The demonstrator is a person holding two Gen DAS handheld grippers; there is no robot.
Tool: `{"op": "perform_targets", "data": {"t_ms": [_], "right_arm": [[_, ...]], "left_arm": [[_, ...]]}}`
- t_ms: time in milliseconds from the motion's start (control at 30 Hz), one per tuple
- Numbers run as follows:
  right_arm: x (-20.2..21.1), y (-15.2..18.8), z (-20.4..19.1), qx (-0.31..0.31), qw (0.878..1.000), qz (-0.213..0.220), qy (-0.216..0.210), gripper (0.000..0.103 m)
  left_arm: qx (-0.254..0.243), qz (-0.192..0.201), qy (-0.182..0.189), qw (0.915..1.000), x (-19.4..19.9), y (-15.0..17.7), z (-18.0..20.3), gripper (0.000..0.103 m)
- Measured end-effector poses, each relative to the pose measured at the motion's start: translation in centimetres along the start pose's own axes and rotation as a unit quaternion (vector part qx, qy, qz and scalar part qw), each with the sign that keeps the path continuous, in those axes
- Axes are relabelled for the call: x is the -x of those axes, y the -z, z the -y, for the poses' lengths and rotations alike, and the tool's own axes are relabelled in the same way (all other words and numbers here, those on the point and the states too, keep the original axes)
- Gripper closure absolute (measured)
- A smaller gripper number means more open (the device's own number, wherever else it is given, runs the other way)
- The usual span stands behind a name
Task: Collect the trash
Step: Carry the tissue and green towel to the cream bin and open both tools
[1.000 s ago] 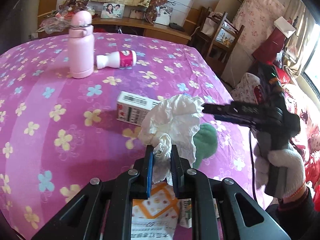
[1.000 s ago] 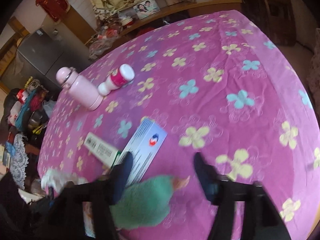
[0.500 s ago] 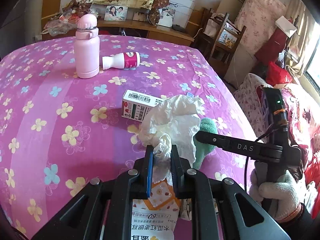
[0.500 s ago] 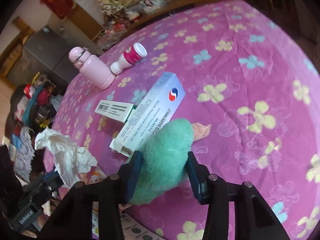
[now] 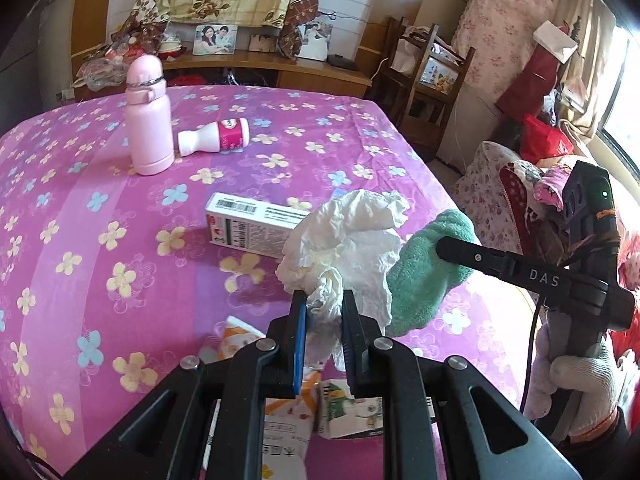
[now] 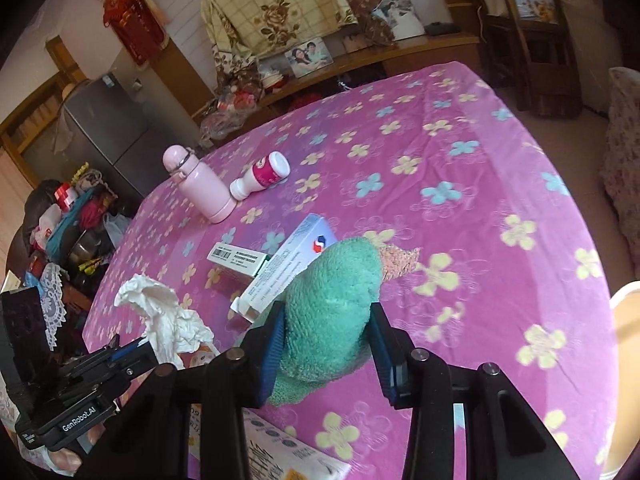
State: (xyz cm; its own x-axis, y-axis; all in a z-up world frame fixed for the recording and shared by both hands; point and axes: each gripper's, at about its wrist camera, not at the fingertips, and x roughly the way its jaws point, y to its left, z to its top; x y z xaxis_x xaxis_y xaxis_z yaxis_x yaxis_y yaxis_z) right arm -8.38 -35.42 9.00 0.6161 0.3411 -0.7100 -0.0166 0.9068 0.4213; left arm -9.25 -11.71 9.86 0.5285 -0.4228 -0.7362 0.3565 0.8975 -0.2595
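Observation:
My left gripper [image 5: 323, 334] is shut on a crumpled white tissue [image 5: 348, 240] and holds it above the table's near edge; the tissue also shows in the right wrist view [image 6: 164, 320]. My right gripper [image 6: 328, 344] is shut on a green plush cloth [image 6: 332, 304], lifted off the table; the cloth shows beside the tissue in the left wrist view [image 5: 428, 272]. A white carton [image 5: 252, 224] and a long white-blue box [image 6: 288, 268] lie on the purple flowered tablecloth [image 5: 100, 240] just beyond both grippers.
A pink bottle [image 5: 148, 120] stands at the far left with a small white and pink bottle [image 5: 218, 140] lying beside it. Printed packets [image 5: 288, 408] lie under my left gripper at the near edge. Chairs and clutter stand off the table's right side.
My right gripper closed on the green cloth and lifted it off the table. My left gripper kept hold of the tissue and rose slightly.

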Motion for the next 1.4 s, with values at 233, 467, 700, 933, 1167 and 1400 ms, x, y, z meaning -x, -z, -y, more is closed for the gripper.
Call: {"op": "perform_targets", "data": {"t_ms": [233, 467, 700, 933, 1167, 1400], "right_arm": [[2.2, 1.0, 1.5, -0.001, 1.000, 0.008, 0.011, 0.060], [4.7, 1.8, 3.9, -0.017, 0.999, 0.023, 0.024, 0.060], [7.0, 2.7, 6.7, -0.036, 0.998, 0.034, 0.038, 0.060], [10.0, 3.7, 10.3, -0.061, 0.995, 0.052, 0.056, 0.060], [12.9, 4.8, 14.3, -0.089, 0.991, 0.070, 0.076, 0.060], [15.7, 6.2, 18.4, -0.118, 0.984, 0.084, 0.107, 0.060]], "left_arm": [[-0.019, -0.001, 0.001, 0.9998, -0.1, 0.2, 2.4, 0.086], [-0.041, -0.001, 0.003, 0.9991, -0.4, 0.5, 5.0, 0.086], [-0.064, -0.006, 0.016, 0.9978, -0.8, 0.6, 8.0, 0.086], [-0.081, -0.019, 0.039, 0.9958, -1.7, 0.8, 11.4, 0.086], [-0.105, -0.036, 0.064, 0.9918, -3.2, 1.3, 15.8, 0.086], [-0.129, -0.052, 0.090, 0.9862, -4.9, 1.8, 20.5, 0.086]]}}
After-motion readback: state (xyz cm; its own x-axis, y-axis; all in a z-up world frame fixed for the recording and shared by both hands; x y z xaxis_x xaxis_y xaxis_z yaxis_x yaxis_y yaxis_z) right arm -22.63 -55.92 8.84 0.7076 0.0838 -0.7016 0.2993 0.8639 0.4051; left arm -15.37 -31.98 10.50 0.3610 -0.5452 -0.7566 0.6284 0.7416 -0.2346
